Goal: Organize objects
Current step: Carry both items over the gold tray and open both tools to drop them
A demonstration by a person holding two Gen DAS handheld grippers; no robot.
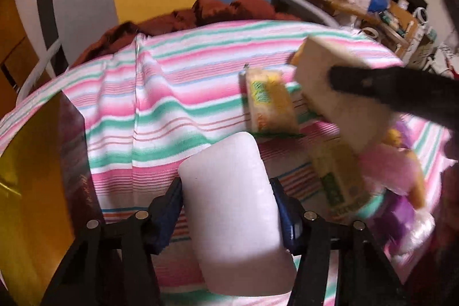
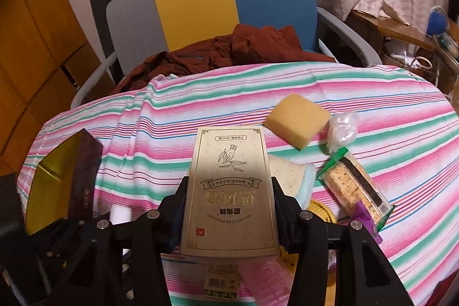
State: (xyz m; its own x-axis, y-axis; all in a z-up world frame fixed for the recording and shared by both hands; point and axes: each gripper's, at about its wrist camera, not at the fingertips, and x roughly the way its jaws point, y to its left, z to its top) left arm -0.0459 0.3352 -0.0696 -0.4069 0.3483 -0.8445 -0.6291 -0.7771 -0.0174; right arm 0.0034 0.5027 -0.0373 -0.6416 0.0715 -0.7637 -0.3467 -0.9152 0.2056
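We see a surface covered by a pink, green and white striped cloth (image 2: 358,93). On it lies a yellow sponge (image 2: 298,120). Just right of the sponge sits a clear crumpled bag (image 2: 342,129); nearer us than the sponge lies a cracker packet (image 2: 355,188). Far left of the sponge stands a dark box with a gold inside (image 2: 61,179).
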